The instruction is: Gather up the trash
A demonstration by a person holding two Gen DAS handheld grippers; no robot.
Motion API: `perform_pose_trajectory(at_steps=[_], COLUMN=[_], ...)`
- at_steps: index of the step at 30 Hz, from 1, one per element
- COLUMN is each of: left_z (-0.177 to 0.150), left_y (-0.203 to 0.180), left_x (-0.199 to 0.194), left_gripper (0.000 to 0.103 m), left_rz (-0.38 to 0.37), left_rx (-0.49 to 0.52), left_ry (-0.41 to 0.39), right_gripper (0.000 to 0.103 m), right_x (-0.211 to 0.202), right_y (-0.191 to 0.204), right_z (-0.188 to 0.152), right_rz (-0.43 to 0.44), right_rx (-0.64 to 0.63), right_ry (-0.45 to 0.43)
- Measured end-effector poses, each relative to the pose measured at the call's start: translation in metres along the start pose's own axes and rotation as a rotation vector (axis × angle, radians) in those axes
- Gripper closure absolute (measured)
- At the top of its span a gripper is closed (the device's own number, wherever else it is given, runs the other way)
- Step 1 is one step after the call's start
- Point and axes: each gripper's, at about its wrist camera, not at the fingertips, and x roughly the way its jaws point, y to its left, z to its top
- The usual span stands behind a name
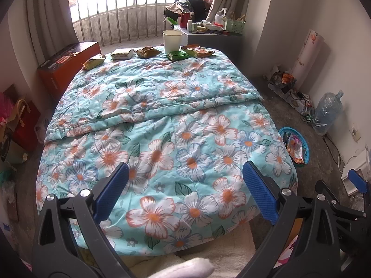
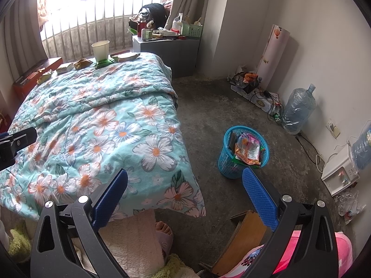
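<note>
The left tool (image 1: 185, 185) and right tool (image 2: 185, 185) both gape apart, empty, over the bed (image 1: 162, 120). Wrappers (image 1: 148, 52) and a paper cup (image 1: 172, 38) lie at its far end; the blue bin (image 2: 243, 153) stands on the floor.

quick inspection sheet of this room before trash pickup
surface: floral quilt covering the bed
job's things: wrappers and a paper cup at the quilt's far edge; blue basket on the floor, already holding wrappers
clutter: crowded nightstand, water jug
grippers: left gripper and right gripper both open, empty
cables: tangled by the right wall
surroundings: railing, curtains
</note>
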Motion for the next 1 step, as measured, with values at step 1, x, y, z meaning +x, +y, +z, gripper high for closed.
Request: perform_pose_trajectory(at_steps=[1], left_z=[0.0003], left_y=[0.0002], left_x=[0.0001], left_gripper=[0.009], left_rz=[-0.001], left_rx=[0.002], left_ry=[0.000], right_gripper=[0.007], right_x=[0.0000], right_y=[-0.0001], right_z=[0.0000], right_rz=[0.000], right_rx=[0.000], right_ry=[0.000])
